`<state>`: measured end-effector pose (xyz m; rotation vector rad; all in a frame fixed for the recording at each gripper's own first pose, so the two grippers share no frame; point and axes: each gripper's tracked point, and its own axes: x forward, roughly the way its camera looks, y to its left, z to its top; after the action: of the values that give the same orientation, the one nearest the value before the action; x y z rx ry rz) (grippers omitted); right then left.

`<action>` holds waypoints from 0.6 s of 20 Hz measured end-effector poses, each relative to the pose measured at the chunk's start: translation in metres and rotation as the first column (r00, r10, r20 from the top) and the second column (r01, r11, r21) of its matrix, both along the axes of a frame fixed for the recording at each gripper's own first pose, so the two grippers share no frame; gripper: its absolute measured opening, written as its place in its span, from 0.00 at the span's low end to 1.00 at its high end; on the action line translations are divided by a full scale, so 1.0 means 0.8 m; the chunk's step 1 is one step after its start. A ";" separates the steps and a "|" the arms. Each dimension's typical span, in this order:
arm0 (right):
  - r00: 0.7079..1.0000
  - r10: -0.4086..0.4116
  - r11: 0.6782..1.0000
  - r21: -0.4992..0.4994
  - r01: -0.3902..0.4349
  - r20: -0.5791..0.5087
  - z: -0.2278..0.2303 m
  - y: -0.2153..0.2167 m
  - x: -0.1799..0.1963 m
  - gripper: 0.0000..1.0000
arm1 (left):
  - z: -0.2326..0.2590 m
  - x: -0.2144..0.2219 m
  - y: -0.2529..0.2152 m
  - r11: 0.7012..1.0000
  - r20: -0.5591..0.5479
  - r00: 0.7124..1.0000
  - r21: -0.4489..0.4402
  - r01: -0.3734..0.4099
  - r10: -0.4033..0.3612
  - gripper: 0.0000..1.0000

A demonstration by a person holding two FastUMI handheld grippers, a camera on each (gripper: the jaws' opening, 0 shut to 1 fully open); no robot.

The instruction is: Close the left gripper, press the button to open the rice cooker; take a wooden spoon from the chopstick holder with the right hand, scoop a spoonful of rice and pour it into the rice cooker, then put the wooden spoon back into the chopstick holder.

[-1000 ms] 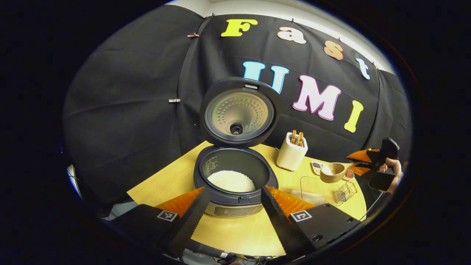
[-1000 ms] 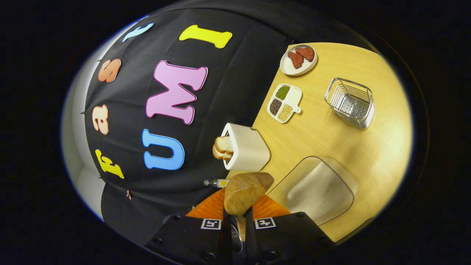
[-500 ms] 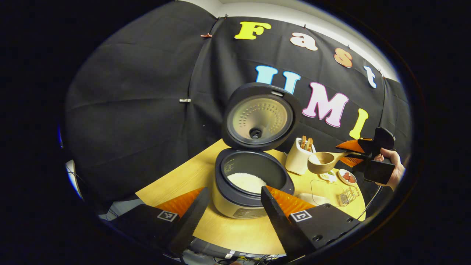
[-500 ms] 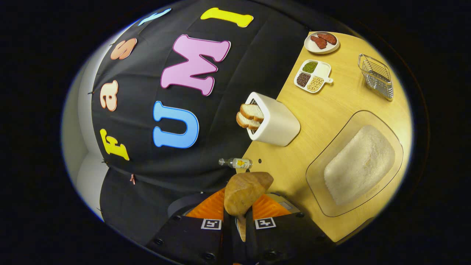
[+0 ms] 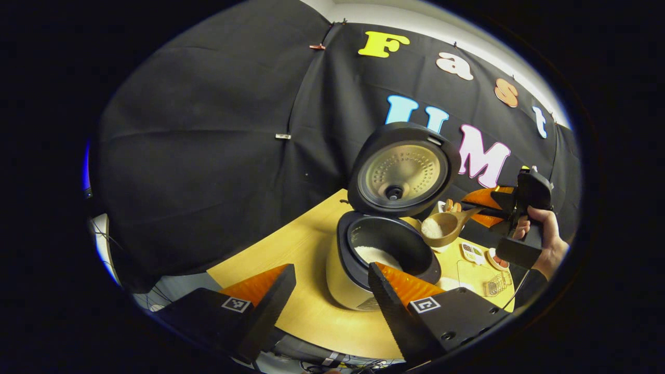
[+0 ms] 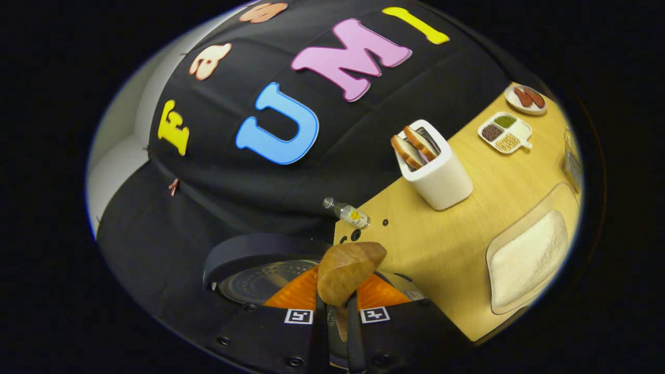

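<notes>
The rice cooker (image 5: 382,252) stands open on the table, its lid (image 5: 402,169) upright and white rice in the pot. My left gripper (image 5: 331,270) is open and holds nothing, just in front of the cooker. A hand holds my right gripper (image 5: 486,208) to the cooker's right, shut on the handle of the wooden spoon (image 5: 441,227). The spoon's bowl carries rice and hangs at the pot's right rim. In the right gripper view the spoon (image 6: 349,270) sticks out from my right gripper (image 6: 335,307), over the cooker's lid (image 6: 260,267). The white chopstick holder (image 6: 440,174) holds wooden utensils.
A clear tray of rice (image 6: 527,254) lies on the wooden table (image 6: 431,239) right of the cooker. A small bottle (image 6: 349,213) lies by the wall. Farther off are a divided dish of beans (image 6: 504,136), a small plate (image 6: 526,98) and a wire basket (image 5: 493,284).
My right gripper has carried the rice-filled spoon from above the rice tray to the cooker's rim and rolled more level. The left gripper has shifted, so the cooker now sits farther right in its view.
</notes>
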<state>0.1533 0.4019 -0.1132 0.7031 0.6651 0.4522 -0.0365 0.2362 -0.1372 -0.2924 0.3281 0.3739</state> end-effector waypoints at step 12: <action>0.928 0.238 0.931 -0.340 -0.134 0.287 -0.024 0.087 -0.011 0.18 | 0.002 -0.008 0.052 0.999 0.006 0.999 0.001 -0.049 0.049 0.95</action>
<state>0.1444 0.4715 -0.1321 0.2501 0.4780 0.6081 -0.0430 0.2777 -0.1352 -0.3007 0.3149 0.4212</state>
